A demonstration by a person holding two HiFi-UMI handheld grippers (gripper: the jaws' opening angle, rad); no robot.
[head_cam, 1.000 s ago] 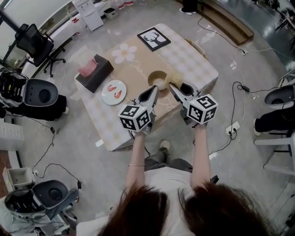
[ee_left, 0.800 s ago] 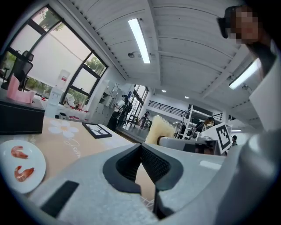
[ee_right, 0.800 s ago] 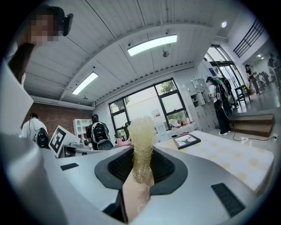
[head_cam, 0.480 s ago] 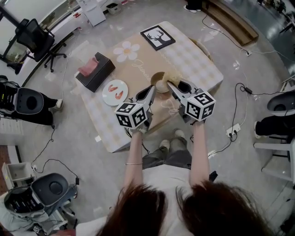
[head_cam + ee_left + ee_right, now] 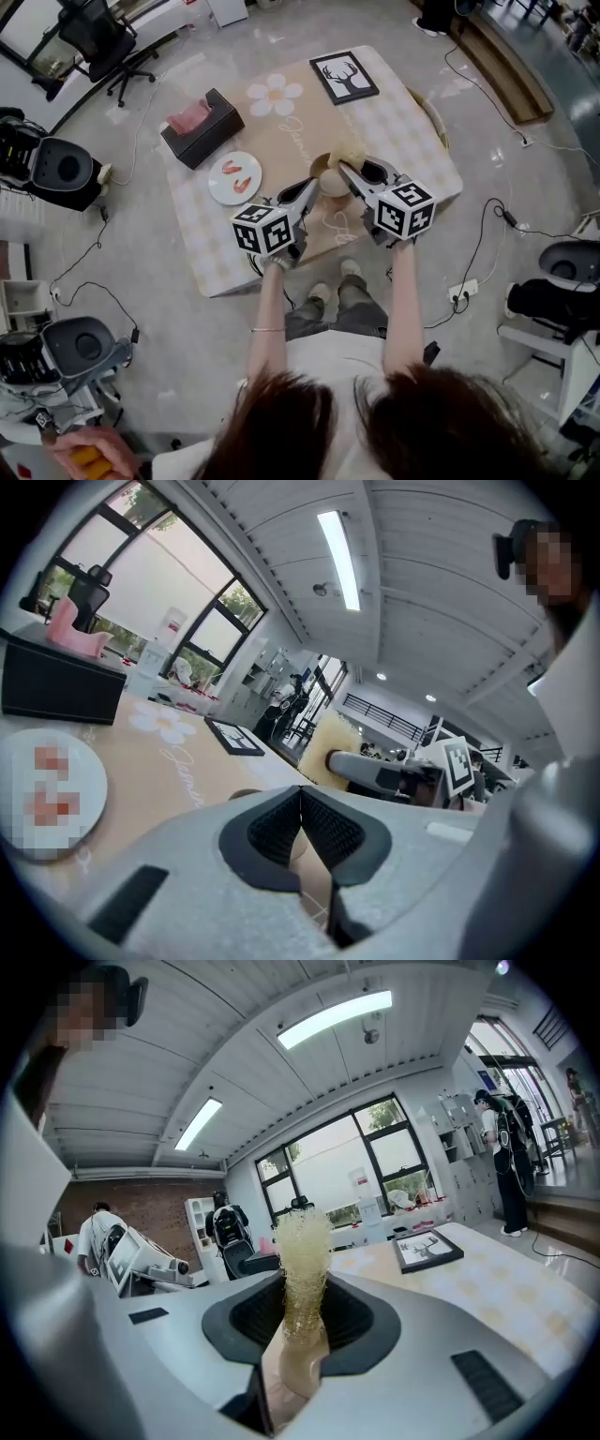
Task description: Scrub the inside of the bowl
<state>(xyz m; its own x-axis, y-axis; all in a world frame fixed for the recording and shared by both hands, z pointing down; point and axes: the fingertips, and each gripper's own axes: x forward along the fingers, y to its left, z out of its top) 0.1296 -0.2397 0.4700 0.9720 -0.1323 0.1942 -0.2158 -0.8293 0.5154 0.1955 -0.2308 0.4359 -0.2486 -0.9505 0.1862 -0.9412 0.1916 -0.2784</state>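
Cursive script on the worktop [image 5: 401, 131] cloth, too small to read. Left gripper [image 5: 312, 186] pinched nearly closed on bowl [image 5: 330, 181] rim. Right gripper [image 5: 345, 172] clamped on fibrous scrubber [image 5: 302, 1260].

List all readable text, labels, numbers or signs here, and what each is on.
None reads clearly.
Cursive script on the tablecloth, beside the daisy print: too small and blurred to read.
Marker cubes: square code patterns, no letters or digits.
Deer picture: no words visible.

place: lab-like office | swivel chair [image 5: 91, 30], floor power strip [image 5: 457, 292], windows [image 5: 347, 1166] (strip lights [image 5: 333, 1016] overhead)
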